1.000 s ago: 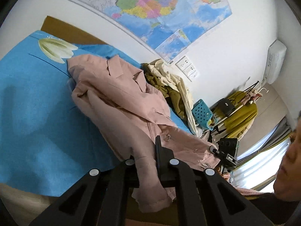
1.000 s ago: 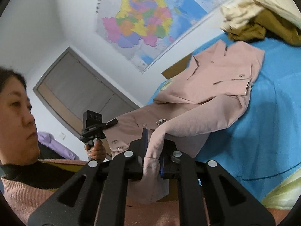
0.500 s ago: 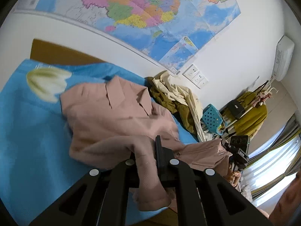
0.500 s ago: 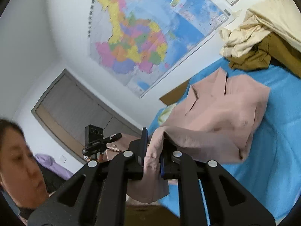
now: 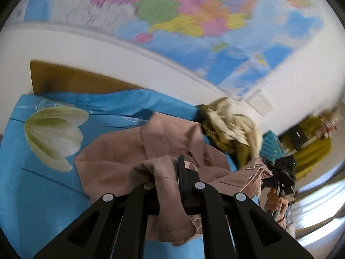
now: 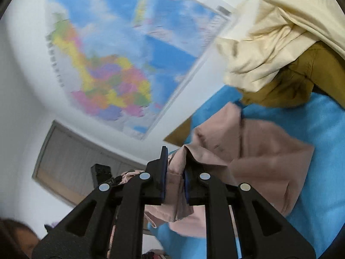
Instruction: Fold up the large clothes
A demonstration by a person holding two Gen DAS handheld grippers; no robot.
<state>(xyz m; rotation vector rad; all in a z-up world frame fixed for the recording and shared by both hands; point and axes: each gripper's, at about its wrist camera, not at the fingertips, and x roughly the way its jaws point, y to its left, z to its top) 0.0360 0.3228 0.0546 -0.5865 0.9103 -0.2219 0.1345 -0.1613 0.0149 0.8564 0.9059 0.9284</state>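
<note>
A dusty-pink jacket [image 5: 120,151] lies bunched on the blue bed cover [image 5: 32,194], its collar toward the wall. My left gripper [image 5: 170,172] is shut on a fold of its lower edge, which drapes over the fingers. In the right wrist view the same pink jacket [image 6: 263,161] is folded over on itself, and my right gripper [image 6: 175,170] is shut on another part of its pink cloth. Both views are blurred by motion. The right gripper [image 5: 280,172] and the hand that holds it show at the right of the left wrist view.
A heap of cream and olive clothes [image 6: 280,49] lies on the bed by the wall, also seen as the heap [image 5: 232,129]. A large map [image 5: 194,21] hangs above a wooden headboard [image 5: 71,82]. A rack with yellow garments [image 5: 310,142] stands at the right.
Both grippers have carried the jacket's lower edge toward the collar and the wall. The jacket, stretched out before, now lies doubled over. The person's face has left the left wrist view.
</note>
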